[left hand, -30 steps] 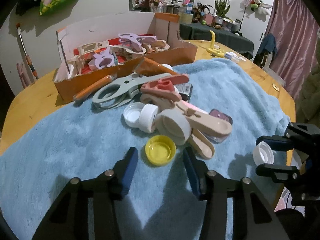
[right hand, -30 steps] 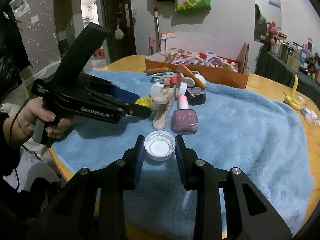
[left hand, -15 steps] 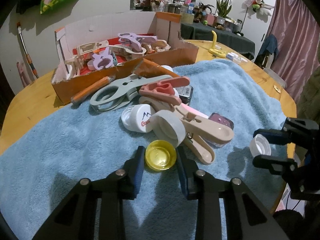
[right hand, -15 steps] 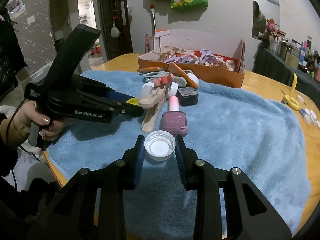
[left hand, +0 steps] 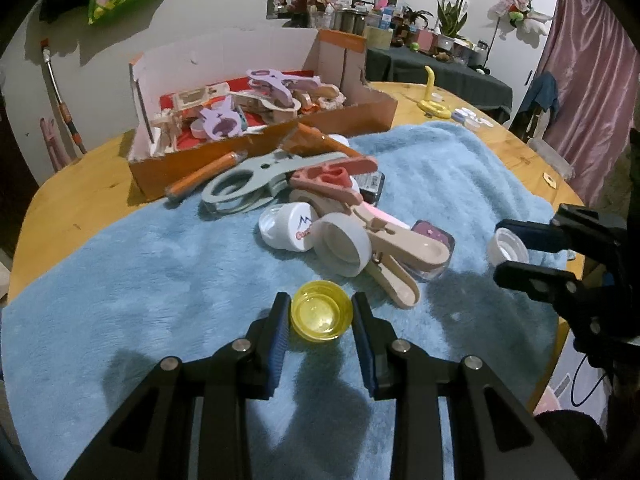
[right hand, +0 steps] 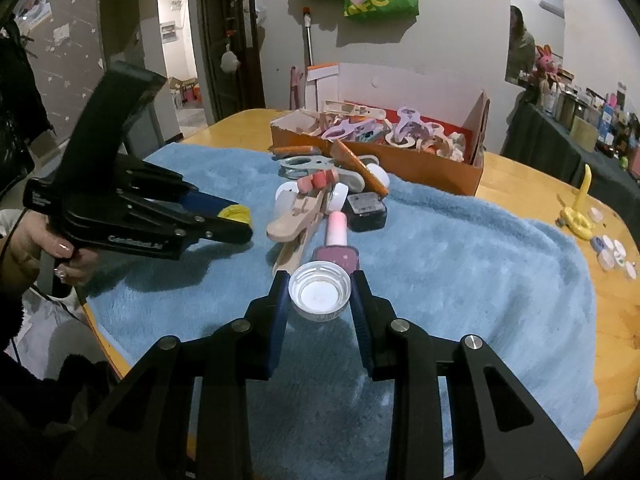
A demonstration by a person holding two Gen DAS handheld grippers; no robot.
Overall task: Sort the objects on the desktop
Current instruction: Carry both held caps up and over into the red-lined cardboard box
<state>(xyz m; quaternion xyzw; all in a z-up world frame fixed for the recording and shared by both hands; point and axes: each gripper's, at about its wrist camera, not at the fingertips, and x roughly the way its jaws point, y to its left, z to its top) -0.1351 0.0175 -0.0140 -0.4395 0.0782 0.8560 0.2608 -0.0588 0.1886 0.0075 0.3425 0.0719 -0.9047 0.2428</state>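
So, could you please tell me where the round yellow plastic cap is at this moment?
In the left wrist view, the round yellow plastic cap sits between the left gripper fingers, over the blue fleece towel, just in front of the beige plastic clip.

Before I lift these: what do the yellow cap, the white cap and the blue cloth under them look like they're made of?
Yellow cap: looks like translucent glossy plastic; light glows through its wall. White cap: opaque matte plastic, apparently, with a ribbed inner rim. Blue cloth: soft plush fabric, fuzzy pile with shading streaks. The left claw and right claw each bracket a cap.
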